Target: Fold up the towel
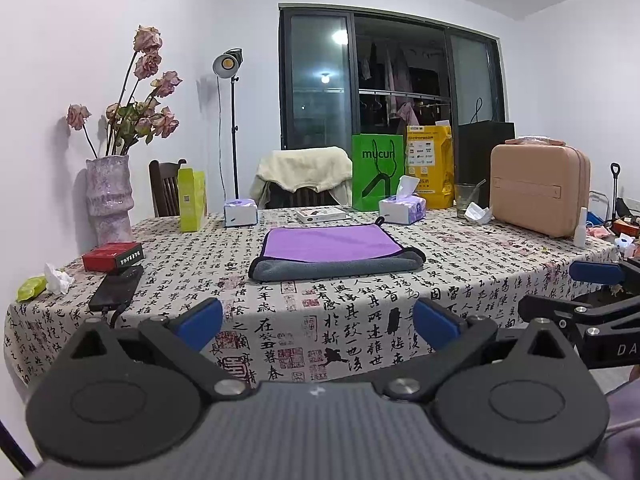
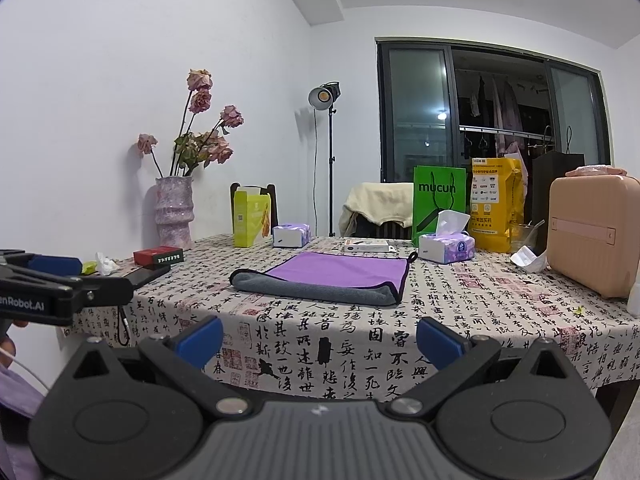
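A towel (image 1: 334, 250), purple on top with a grey underside, lies folded on the table (image 1: 304, 332), its grey fold toward me. It also shows in the right wrist view (image 2: 324, 276). My left gripper (image 1: 318, 322) is open and empty, held in front of the table's near edge, short of the towel. My right gripper (image 2: 320, 340) is open and empty, also in front of the table edge. The right gripper appears at the right of the left wrist view (image 1: 588, 292); the left gripper appears at the left of the right wrist view (image 2: 60, 280).
The table has a calligraphy cloth. On it stand a vase of dried roses (image 1: 110, 196), a red box (image 1: 113, 256), a phone (image 1: 116, 288), tissue boxes (image 1: 402, 208), a green bag (image 1: 376, 172), a yellow bag (image 1: 430, 166) and a pink case (image 1: 540, 194).
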### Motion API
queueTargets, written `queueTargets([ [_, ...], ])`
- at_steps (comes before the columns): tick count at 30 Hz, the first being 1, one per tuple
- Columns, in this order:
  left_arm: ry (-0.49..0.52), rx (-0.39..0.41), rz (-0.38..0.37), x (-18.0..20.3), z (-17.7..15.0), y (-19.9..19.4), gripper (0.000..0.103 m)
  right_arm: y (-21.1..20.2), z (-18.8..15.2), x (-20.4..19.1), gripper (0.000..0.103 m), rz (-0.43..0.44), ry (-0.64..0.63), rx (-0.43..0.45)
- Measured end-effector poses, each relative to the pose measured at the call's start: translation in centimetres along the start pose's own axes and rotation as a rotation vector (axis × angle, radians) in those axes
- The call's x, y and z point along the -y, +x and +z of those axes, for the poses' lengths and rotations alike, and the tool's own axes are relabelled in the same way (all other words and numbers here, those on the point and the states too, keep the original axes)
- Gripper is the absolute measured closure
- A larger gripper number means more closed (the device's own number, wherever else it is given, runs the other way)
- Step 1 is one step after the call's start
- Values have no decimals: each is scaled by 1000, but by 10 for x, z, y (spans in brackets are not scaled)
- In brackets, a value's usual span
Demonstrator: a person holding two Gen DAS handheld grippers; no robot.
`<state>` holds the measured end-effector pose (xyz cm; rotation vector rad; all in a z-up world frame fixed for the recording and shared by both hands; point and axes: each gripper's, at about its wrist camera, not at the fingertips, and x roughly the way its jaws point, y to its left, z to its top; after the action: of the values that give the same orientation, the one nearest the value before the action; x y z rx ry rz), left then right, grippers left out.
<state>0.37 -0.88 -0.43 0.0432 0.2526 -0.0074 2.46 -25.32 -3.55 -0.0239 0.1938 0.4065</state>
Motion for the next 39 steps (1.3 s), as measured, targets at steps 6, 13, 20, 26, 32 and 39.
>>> queueTargets([
  [6,2,-3,5,-3,1,2,0,1,-1,1,0,-5,0,2],
  [13,25,14,23,-3,3,15,0,9,-1,3,0,-13,1,-6],
  [20,42,30,33,-3,8,35,0,24,0,12,0,-29,7,-7],
  [26,51,-1,39,-3,8,61,0,42,2,17,0,-15,-23,-27],
  [32,50,-43,20,-6,8,91,0,66,0,27,0,-35,-9,-58],
  [39,36,-53,33,-14,13,127,0,95,5,46,0,-73,22,-69],
])
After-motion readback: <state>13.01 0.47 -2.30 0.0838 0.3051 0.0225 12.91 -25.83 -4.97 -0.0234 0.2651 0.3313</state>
